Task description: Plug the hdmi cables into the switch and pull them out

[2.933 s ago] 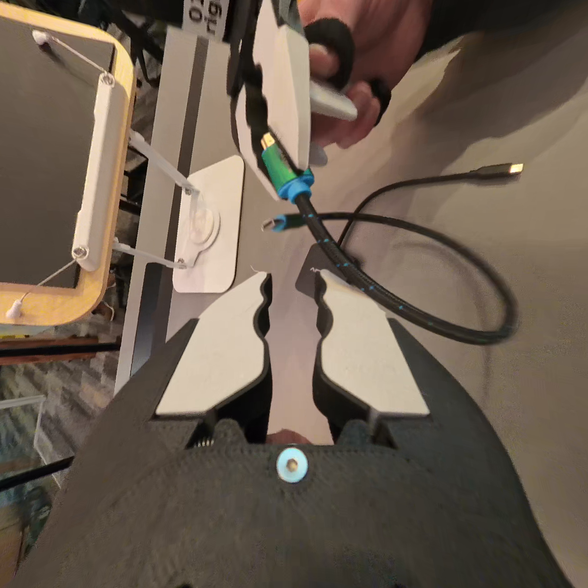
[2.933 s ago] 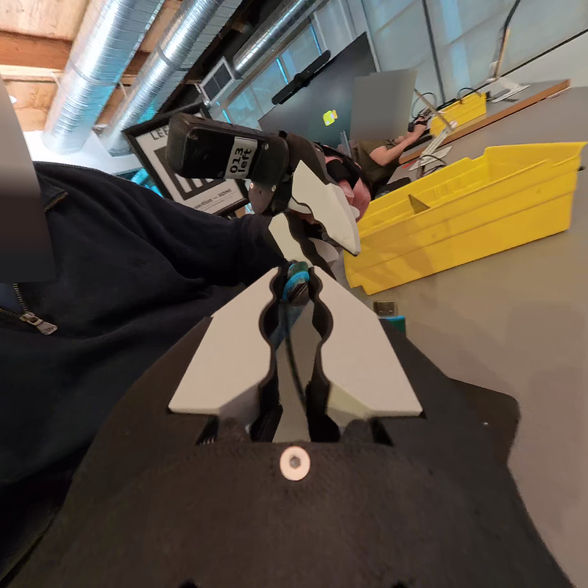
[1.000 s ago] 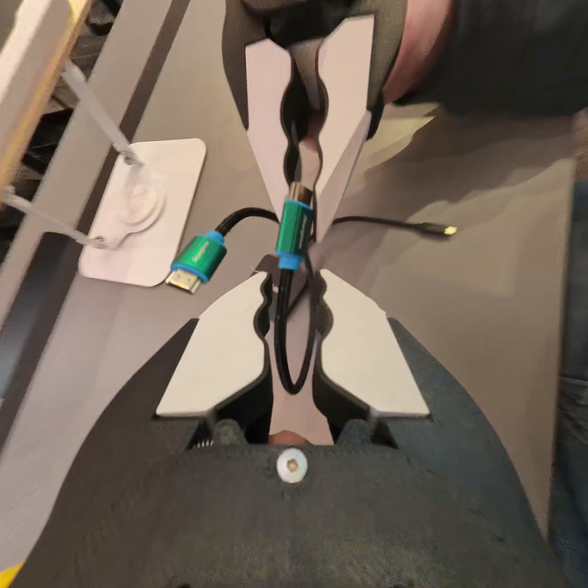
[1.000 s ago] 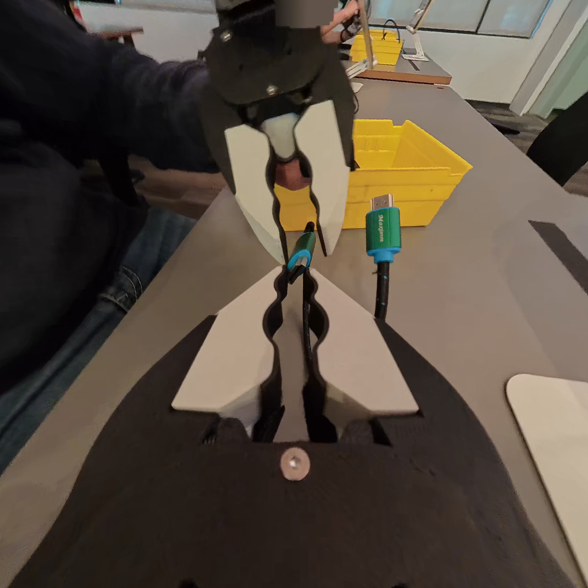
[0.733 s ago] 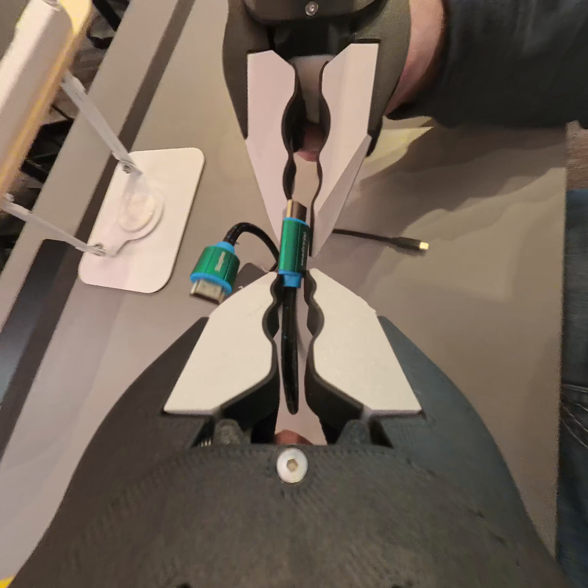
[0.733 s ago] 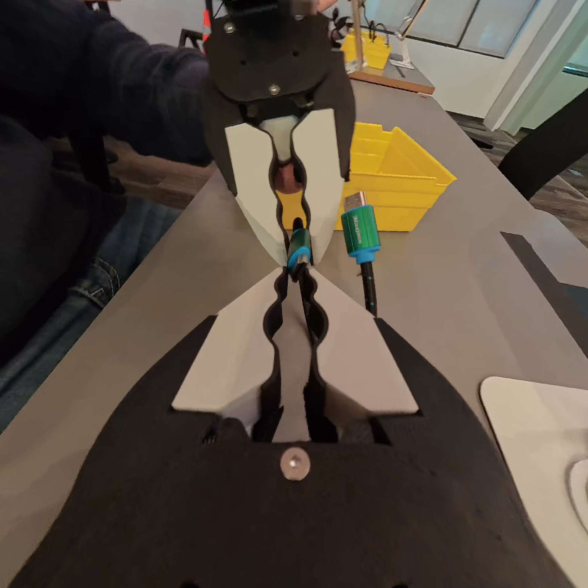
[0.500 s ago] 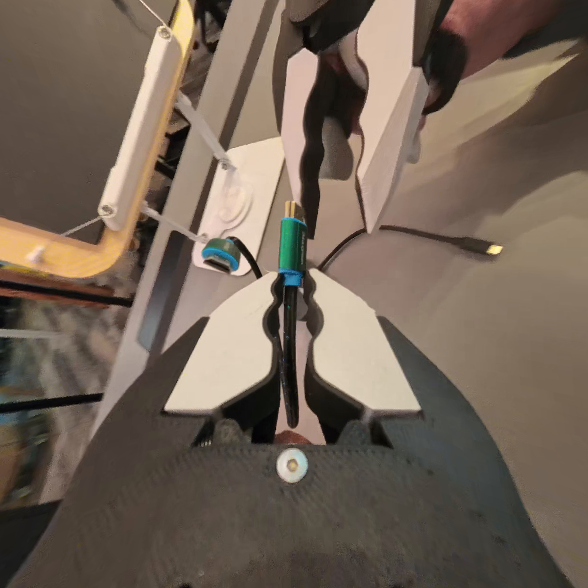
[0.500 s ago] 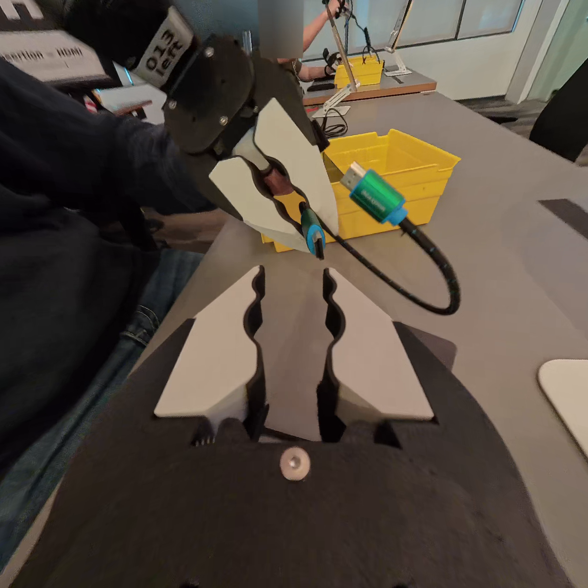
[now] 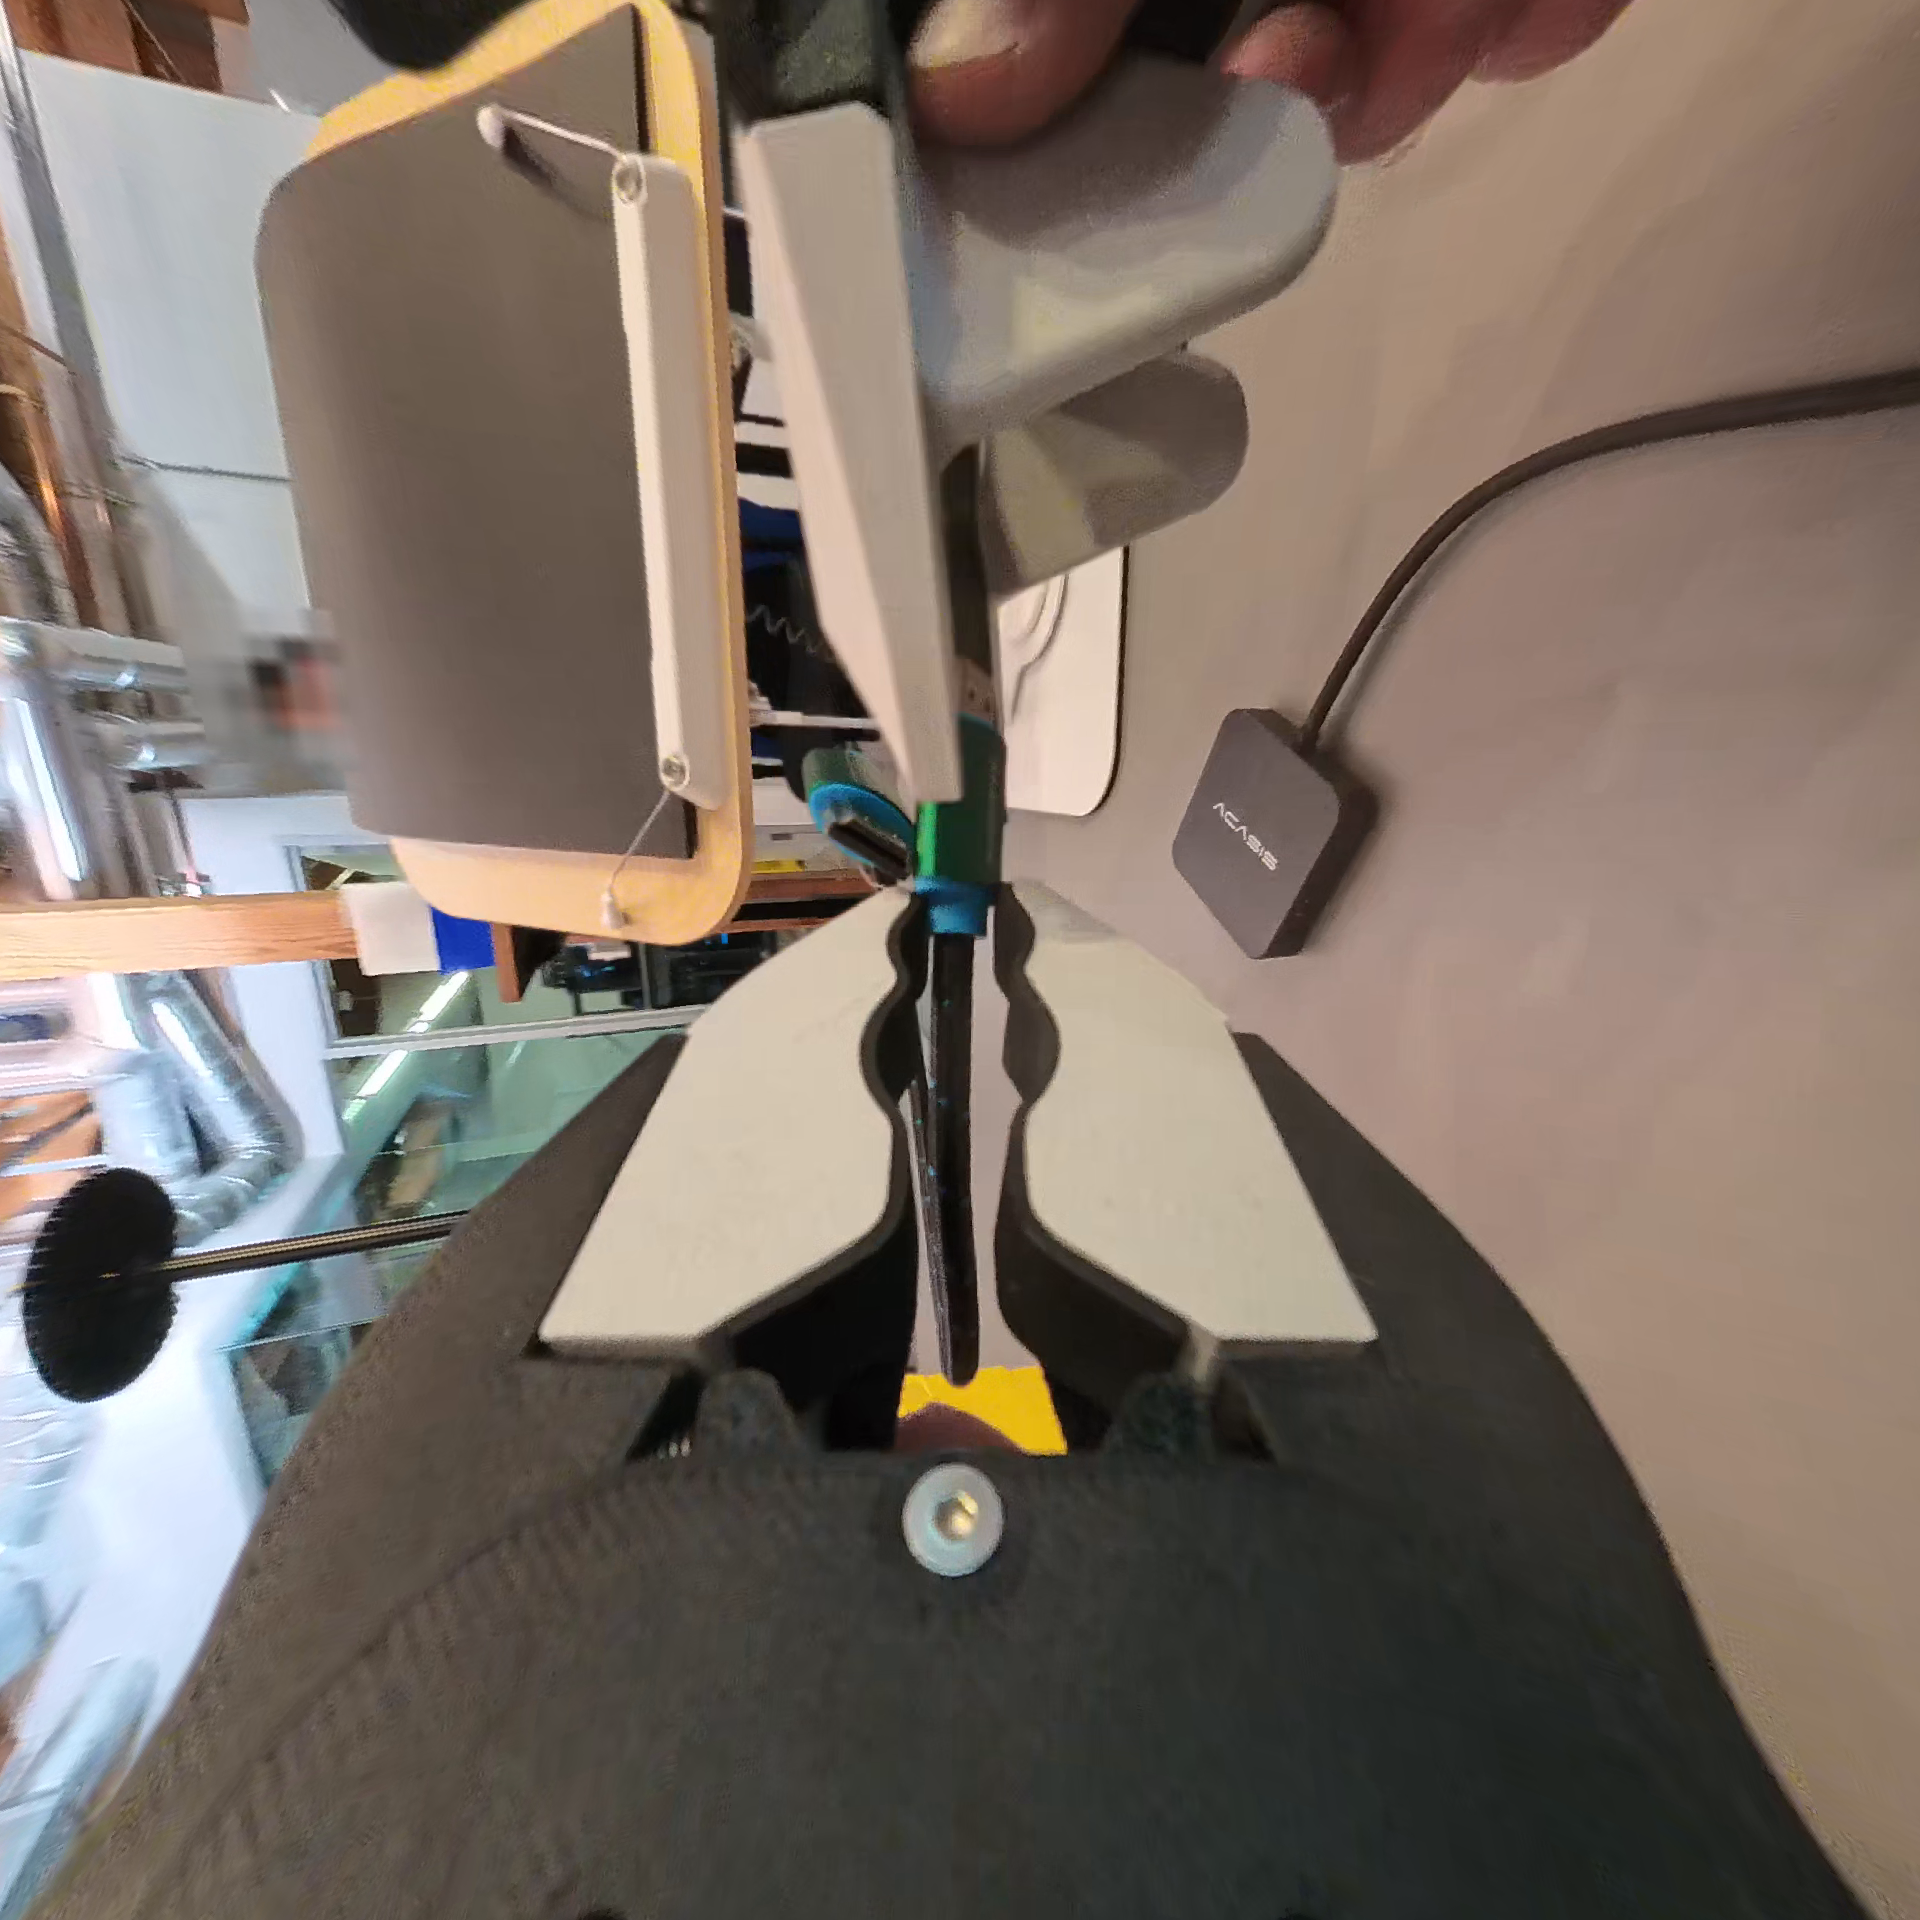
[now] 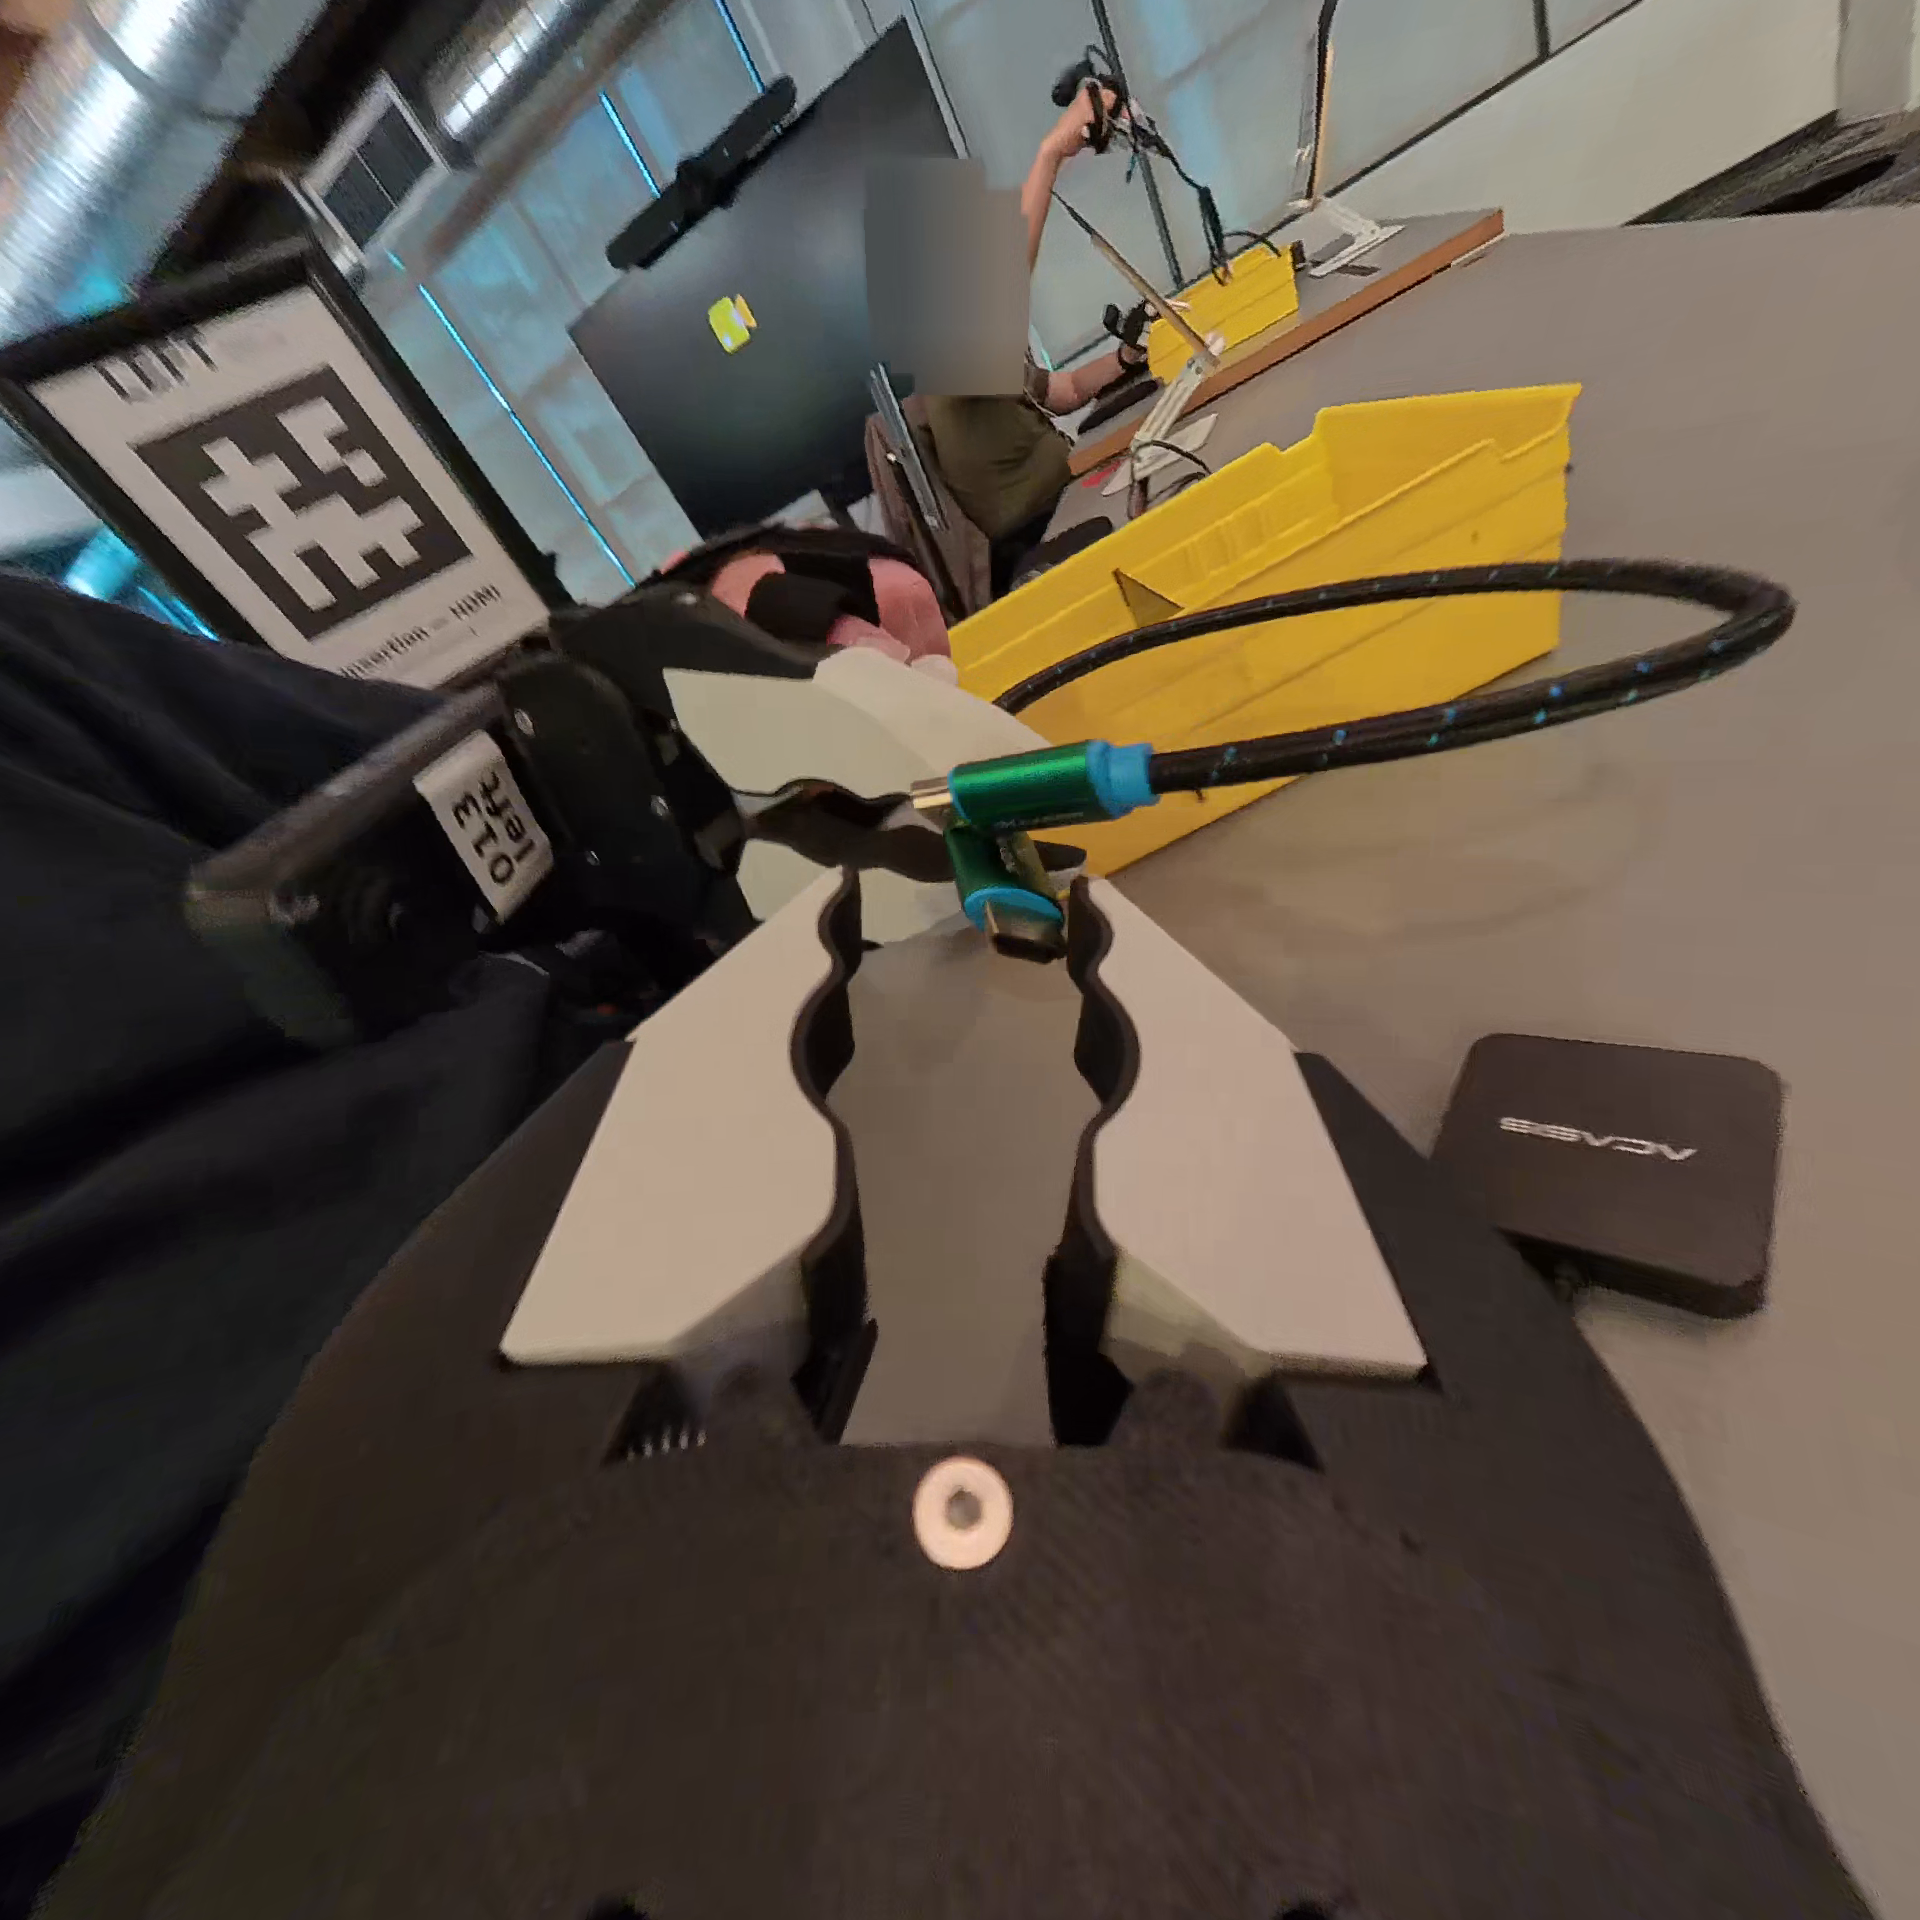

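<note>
1. Above the grey bench [image 10: 1558, 914], the left claw [image 9: 956, 914] is clamped on the braided black HDMI cable [image 9: 948, 1143], just behind the blue collar of its green plug [image 9: 961, 831], which sticks out past the fingertips
2. In the right wrist view the same cable [image 10: 1558, 665] arcs from that claw out over the bench and back, so that its second green plug [image 10: 1049, 784] hangs in the air just beside the first
3. The right claw [image 10: 961, 904] stands open with nothing between its fingers; the held plug's end sits just ahead of its tips, close to the right-hand finger [image 10: 1195, 1122]
4. In the left wrist view the right claw [image 9: 862, 468] shows edge-on right in front of the plug, with a hand [image 9: 1039, 62] on its handle
5. The black square switch [image 9: 1273, 831] lies flat on the bench, apart from both plugs, with a thin black lead [image 9: 1558, 457] running away from it; no HDMI plug is in it
6. A yellow bin [image 10: 1299, 582] sits on the bench behind the cable loop
7. A dark panel with a pale wooden frame [image 9: 499, 499] stands at the bench's far edge
</note>
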